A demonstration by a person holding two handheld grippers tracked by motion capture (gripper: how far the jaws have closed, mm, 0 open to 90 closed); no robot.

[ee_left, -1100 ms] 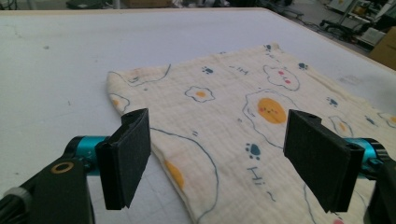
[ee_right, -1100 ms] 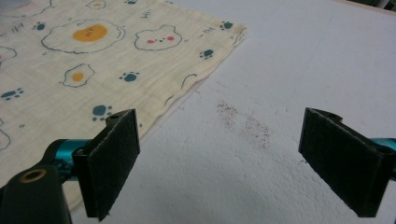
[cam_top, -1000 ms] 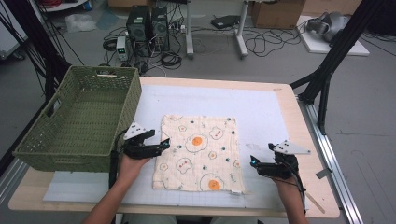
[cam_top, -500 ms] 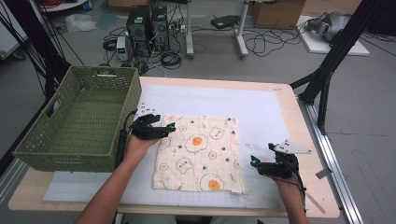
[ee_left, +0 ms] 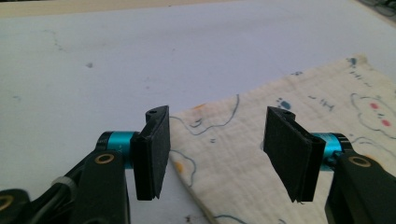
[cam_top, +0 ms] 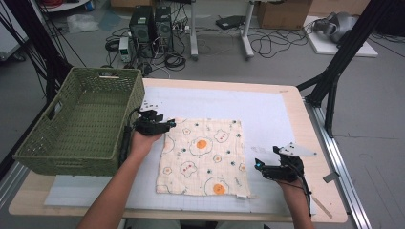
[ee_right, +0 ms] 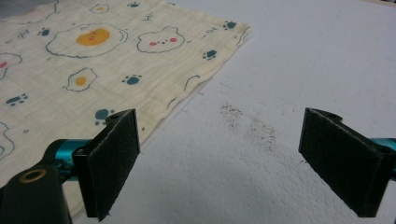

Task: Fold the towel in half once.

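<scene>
1. Left gripper (cam_top: pixel 168 125), left of centre in the high view: jaws half-wide and just been closing, straddling the upper-left corner of the cream cotton cloth printed with fried eggs and bears (cam_top: pixel 205 155); pads not yet pressing.
2. Right gripper (cam_top: pixel 258 165), lower right: jaws wide, holding nothing, beside the cloth's right edge.
3. Cloth lies flat on the white mat (cam_top: pixel 267 107), right of the green woven basket (cam_top: pixel 81 121).
4. Step, as judged: seizing the corner; next, pinch fully, then lift.
5. No brand is readable; small lettering on the print cannot be made out.

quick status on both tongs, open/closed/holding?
Left tongs: open, jaws have just been closing around a corner of the cream egg-print cloth, pads not yet pressing.
Right tongs: open wide, holding nothing, beside the cloth's edge.
</scene>
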